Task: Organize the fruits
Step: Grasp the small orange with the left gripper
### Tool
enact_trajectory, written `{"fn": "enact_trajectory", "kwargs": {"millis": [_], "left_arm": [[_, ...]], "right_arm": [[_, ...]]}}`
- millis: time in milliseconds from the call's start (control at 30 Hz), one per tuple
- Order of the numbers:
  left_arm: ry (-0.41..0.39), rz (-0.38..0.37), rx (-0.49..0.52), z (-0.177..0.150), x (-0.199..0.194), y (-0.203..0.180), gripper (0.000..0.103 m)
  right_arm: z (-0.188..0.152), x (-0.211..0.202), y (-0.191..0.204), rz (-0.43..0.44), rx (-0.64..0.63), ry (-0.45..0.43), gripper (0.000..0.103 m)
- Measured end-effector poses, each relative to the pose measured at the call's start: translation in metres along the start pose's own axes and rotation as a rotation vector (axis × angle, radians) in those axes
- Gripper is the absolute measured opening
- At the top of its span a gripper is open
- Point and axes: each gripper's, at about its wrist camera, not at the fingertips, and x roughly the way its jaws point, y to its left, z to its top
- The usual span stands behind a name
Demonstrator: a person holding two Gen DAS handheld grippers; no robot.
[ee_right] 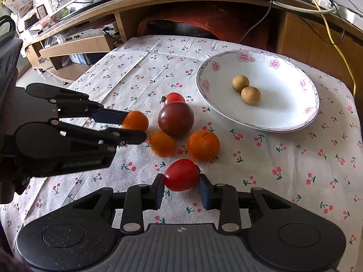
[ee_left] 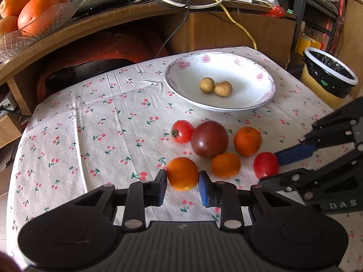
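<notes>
Left tongs (ee_left: pixel 182 187) are set low over the tabletop (ee_left: pixel 90 136), which is covered by a cherry-print cloth. An orange cherry tomato (ee_left: pixel 182 173) sits between the two pads, which stand right against its sides; whether it is actually gripped cannot be told. In the right wrist view the same tongs (ee_right: pixel 133 124) are seen from the side, closed around that fruit (ee_right: pixel 135 120).

Right tongs (ee_right: pixel 181 187) are likewise narrowed around a red tomato (ee_right: pixel 181 175), pads at either flank, fruit resting on the cloth. From the left wrist view one blue pad (ee_left: pixel 295 153) is seen touching that red tomato (ee_left: pixel 266 165); the other pad is hidden behind it.

Loose fruit is clustered between the two tongs: a large dark purple tomato (ee_right: pixel 176 119), a small red tomato (ee_right: pixel 174 98) just behind it, a second orange cherry tomato (ee_right: pixel 162 144) touching the purple one, and a mandarin (ee_right: pixel 203 145) just beside them.

A white plate with pink flower rim (ee_right: pixel 283 122) is placed at the far right of the cloth, near the cluster but apart from it. Two longans (ee_right: pixel 246 89) lie inside it, touching each other.

A glass bowl of oranges (ee_left: pixel 27 13) is noted on the wooden desk behind. A lined waste bin (ee_left: pixel 329 72) stands beyond the tabletop.
</notes>
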Motion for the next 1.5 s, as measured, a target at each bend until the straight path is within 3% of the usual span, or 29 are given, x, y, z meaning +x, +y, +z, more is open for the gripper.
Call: {"fn": "enact_trajectory", "kwargs": {"millis": [533,1500], "left_arm": [[0.035,-0.039,0.043,-0.019,-0.016,-0.025,0.038],[0.041,-0.042,0.048,-0.014,-0.015,-0.031,0.038]], "right_arm": [[-0.007,-0.002,0.008,-0.013,-0.065,0.007,0.029],[-0.003,-0.005,0.009,-0.003,-0.053,0.004,0.027]]}}
